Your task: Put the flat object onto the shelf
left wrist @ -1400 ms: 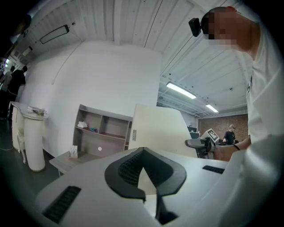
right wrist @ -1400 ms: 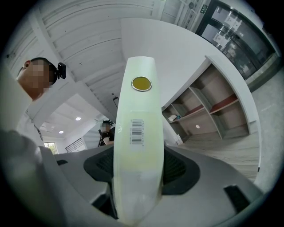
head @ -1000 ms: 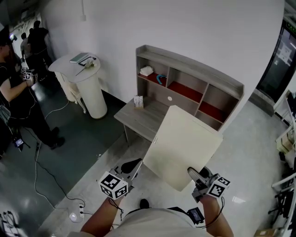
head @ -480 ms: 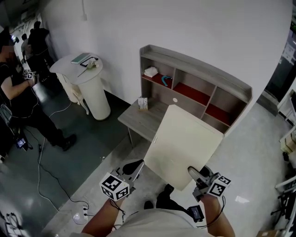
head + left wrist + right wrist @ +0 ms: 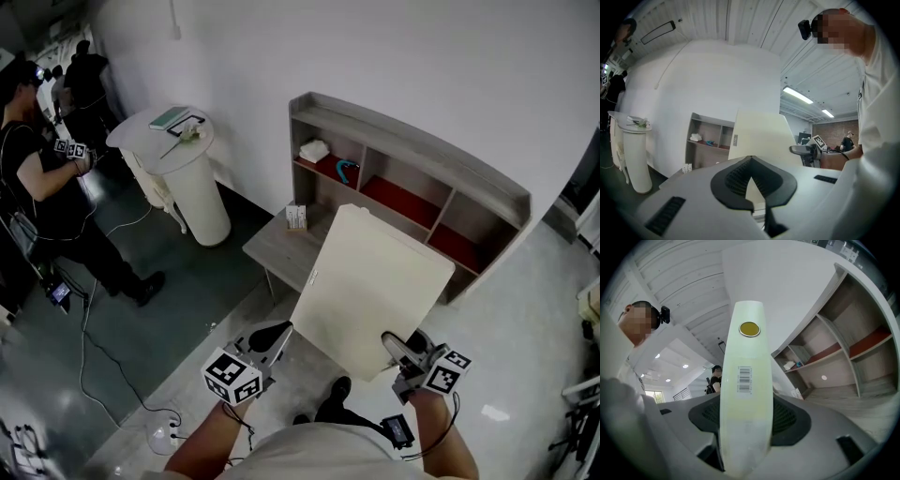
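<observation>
Head view shows the flat board point(image 5: 375, 281) held in the air, short of the shelf point(image 5: 412, 150). The right tongs point(image 5: 392, 349) are clamped on its near edge and the left tongs point(image 5: 277, 334) apparently pinch a corner. Carrying is under way; placing is not yet done.

Head view: set on the person's head, facing forward and steeply down; the farthest camera. It takes in the left gripper point(image 5: 274, 336), the right gripper point(image 5: 396, 349), the board point(image 5: 375, 281) and the shelf point(image 5: 412, 155) by the wall.
Left gripper view: looks along its own jaws, tilted upward; the board's broad face is close ahead, the shelf beyond at left, the right gripper at right.
Right gripper view: looks along its own jaws, tilted upward; the board's edge is very near, at centre; the shelf is at right.
Shared: all three views show the board and the shelf; both gripper views show the ceiling.
</observation>
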`<action>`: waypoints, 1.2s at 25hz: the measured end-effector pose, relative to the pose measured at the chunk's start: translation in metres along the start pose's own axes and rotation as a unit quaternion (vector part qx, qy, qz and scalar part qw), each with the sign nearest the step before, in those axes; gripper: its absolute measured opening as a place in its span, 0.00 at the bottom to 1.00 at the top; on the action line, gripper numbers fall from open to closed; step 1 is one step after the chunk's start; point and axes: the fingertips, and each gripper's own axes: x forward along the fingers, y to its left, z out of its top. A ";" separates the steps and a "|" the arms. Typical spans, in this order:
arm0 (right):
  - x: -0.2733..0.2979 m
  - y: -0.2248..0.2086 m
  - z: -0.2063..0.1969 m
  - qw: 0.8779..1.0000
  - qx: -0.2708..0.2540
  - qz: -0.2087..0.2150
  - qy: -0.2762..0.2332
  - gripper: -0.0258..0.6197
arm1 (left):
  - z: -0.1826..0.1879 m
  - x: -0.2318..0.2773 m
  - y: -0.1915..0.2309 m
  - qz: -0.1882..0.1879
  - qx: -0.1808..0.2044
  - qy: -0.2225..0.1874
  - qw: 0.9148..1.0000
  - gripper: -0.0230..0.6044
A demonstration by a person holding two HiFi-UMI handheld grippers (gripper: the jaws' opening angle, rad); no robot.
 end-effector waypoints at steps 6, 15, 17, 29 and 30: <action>0.030 -0.046 0.046 1.000 -0.017 0.012 0.004 0.48 | 0.016 0.059 0.028 0.006 0.011 -0.002 1.000 0.06; 0.063 -0.104 0.142 0.997 -0.061 0.037 -0.009 0.48 | 0.053 0.156 0.052 0.008 0.033 -0.017 0.999 0.06; 0.068 -0.110 0.160 0.996 -0.073 0.044 -0.011 0.48 | 0.064 0.171 0.053 0.008 0.045 -0.022 0.999 0.06; 0.110 -0.126 0.253 0.989 -0.130 0.063 -0.039 0.48 | 0.116 0.226 0.087 0.016 0.078 -0.041 0.996 0.06; 0.115 -0.127 0.259 0.988 -0.133 0.064 -0.043 0.48 | 0.119 0.231 0.091 0.015 0.081 -0.042 0.996 0.06</action>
